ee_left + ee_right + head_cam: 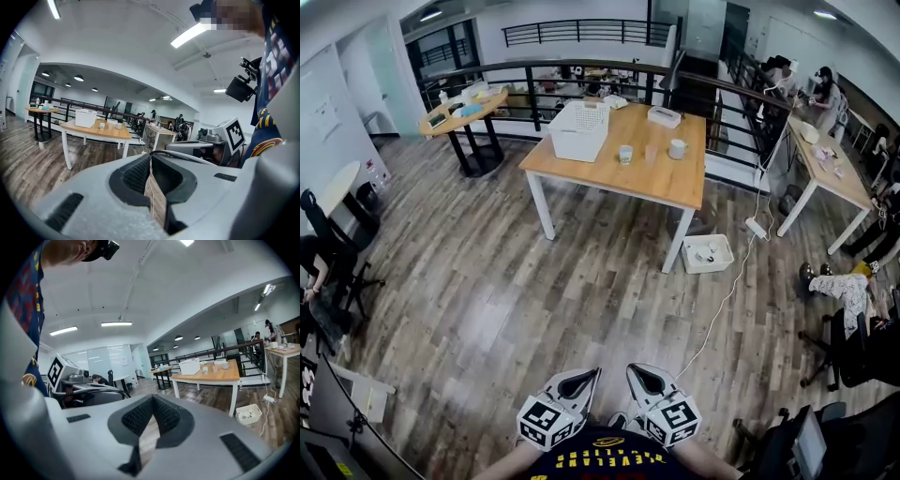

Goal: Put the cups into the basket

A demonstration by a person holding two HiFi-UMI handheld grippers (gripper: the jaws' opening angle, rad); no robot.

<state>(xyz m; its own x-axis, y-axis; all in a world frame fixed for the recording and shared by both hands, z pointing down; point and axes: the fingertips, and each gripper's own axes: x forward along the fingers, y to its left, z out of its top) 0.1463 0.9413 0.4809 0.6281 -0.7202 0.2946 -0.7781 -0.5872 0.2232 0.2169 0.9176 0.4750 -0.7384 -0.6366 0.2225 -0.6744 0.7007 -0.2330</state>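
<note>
Far ahead stands a wooden table [581, 170] with a white basket [580, 130] at its left end. Three cups stand to the basket's right: a small patterned cup [625, 154], a clear cup [651, 153] and a white cup [677, 148]. My left gripper [587, 375] and right gripper [639, 374] are held close to my body at the bottom of the head view, far from the table, both shut and empty. In the left gripper view the table [79, 126] and basket [86, 118] are small at left. The right gripper view has the table [206, 377] and basket [190, 366] at right.
A white bin [708, 253] sits on the wood floor by the table's right leg, with a white cable [727, 295] trailing past it. A round table [462, 114] stands at the back left, another desk [825, 171] with people at right, office chairs [333, 253] at left.
</note>
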